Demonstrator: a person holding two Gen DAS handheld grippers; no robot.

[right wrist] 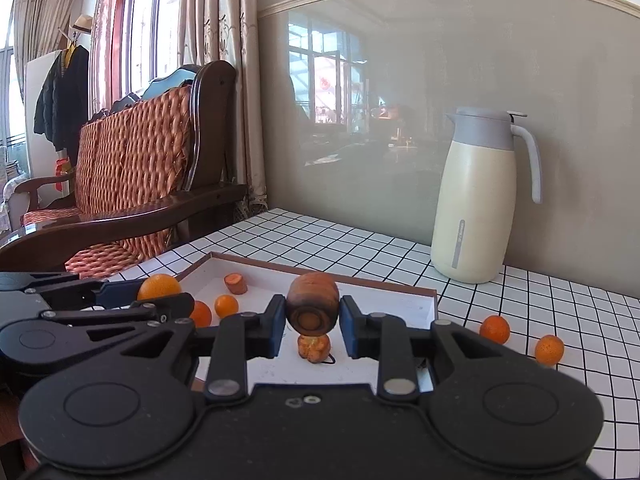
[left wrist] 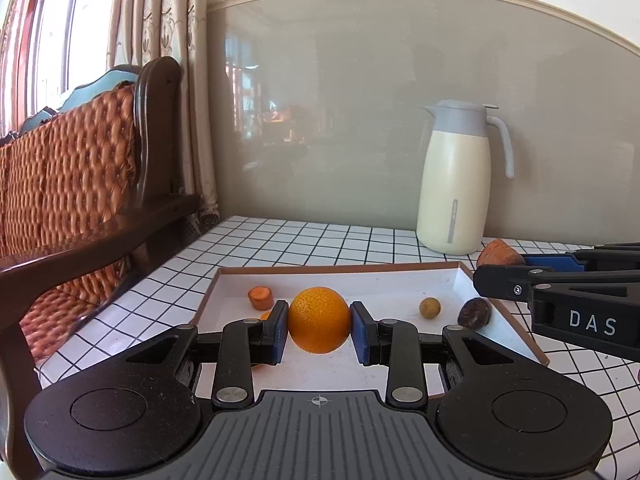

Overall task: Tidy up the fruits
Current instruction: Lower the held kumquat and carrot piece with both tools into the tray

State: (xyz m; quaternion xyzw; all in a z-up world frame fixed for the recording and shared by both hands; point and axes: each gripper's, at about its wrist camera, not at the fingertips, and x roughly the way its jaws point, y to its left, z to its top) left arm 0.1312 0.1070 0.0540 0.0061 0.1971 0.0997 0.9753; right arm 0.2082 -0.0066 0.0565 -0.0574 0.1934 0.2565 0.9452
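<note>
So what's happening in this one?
A person is sorting produce with two handheld grippers. The left gripper is shut on an orange, the right gripper on a carrot chunk, both held over a white tray. The tray already holds a carrot piece and some small fruits. Two small oranges lie on the table outside it.

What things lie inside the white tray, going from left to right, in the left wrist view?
Cut orange carrot stub → big round orange held between the left gripper's blue pads → small yellow-brown round fruit → dark purple wrinkled fruit, near the right wall of the white tray.
</note>
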